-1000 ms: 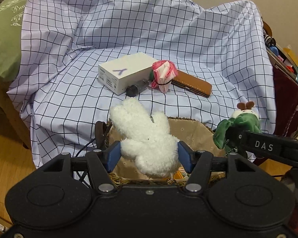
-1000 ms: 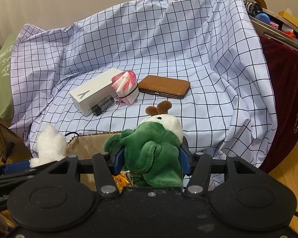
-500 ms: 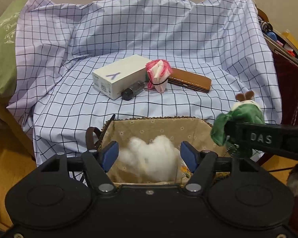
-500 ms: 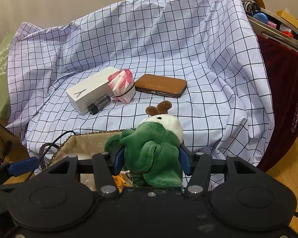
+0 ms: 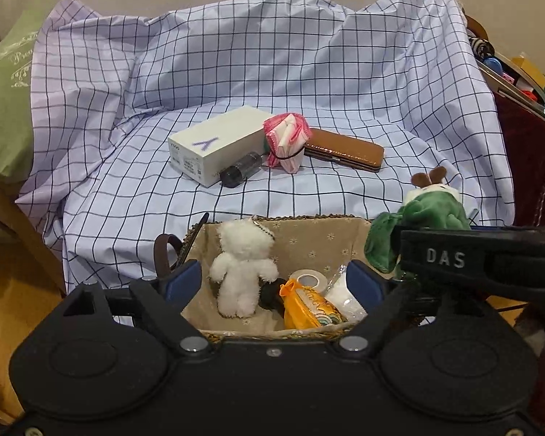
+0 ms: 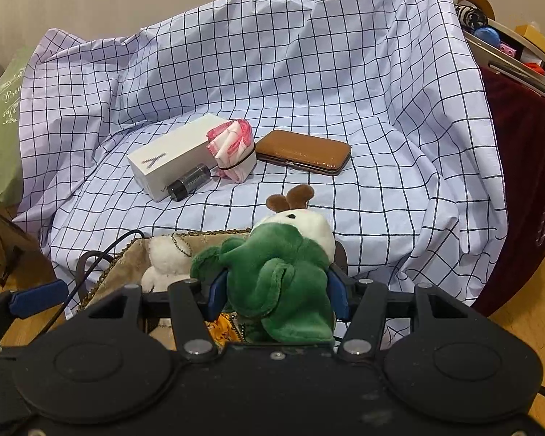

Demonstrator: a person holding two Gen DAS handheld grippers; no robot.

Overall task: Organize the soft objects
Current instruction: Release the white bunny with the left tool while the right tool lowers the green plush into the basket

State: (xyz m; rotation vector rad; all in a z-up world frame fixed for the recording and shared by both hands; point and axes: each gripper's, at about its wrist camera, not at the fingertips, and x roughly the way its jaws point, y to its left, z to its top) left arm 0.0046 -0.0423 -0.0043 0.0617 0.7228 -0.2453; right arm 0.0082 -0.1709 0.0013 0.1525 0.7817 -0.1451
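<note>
The left gripper [image 5: 274, 278] hangs over the basket [image 5: 309, 243] with its blue pads spreading apart and touching nothing. Between them, lower down, the white fluffy bear [image 5: 244, 267] stands upright inside the basket against the beige floral lining at about 10 o'clock of the interior; its long axis runs head-up toward 12 o'clock, its back faces the camera, and a bead chain sits on its head. Just to its right lie an orange pouch [image 5: 307, 307] and a roll of white tape [image 5: 309, 279].

Beyond the basket, on the checked cloth [image 5: 345, 91], a white box [image 5: 214, 143], a dark cylinder [image 5: 240, 173], a pink-edged bundled cloth [image 5: 287, 141] and a glossy brown case [image 5: 343, 149] sit in a row.

At 3 o'clock the right gripper [image 6: 274, 296] is clamped on the green plush toy [image 6: 276, 272], soft velvety fabric, its white head and brown antlers pointing up toward 12 o'clock.
</note>
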